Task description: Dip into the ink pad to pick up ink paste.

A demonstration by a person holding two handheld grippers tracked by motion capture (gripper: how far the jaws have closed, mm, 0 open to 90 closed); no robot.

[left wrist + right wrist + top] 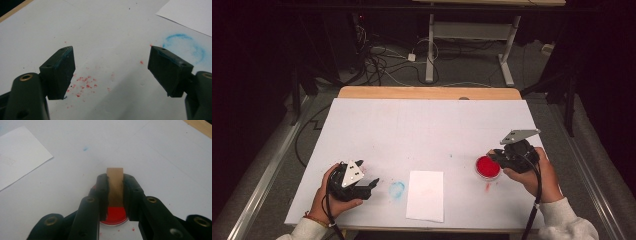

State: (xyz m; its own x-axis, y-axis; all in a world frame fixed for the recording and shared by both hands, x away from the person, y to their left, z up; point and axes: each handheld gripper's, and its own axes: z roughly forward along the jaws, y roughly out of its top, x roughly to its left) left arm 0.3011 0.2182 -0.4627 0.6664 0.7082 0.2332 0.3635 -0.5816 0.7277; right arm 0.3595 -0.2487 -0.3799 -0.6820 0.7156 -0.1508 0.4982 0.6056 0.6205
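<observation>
The table (pixel 377 125) wears a matt white sheet, with bare wood at its far edge. A smooth white paper sheet (pixel 425 195) lies on it. The wooden block (pixel 115 185) looks matt and tan. The red dish (pixel 487 167) looks glossy. Both grippers' jaws are matt black plastic.

Paper sheet (pixel 425 195) lies between blue ring (pixel 396 189) and ink dish (pixel 487 167).

Left gripper (pixel 111 72) agape — right gripper (pixel 115 195) clamped
</observation>
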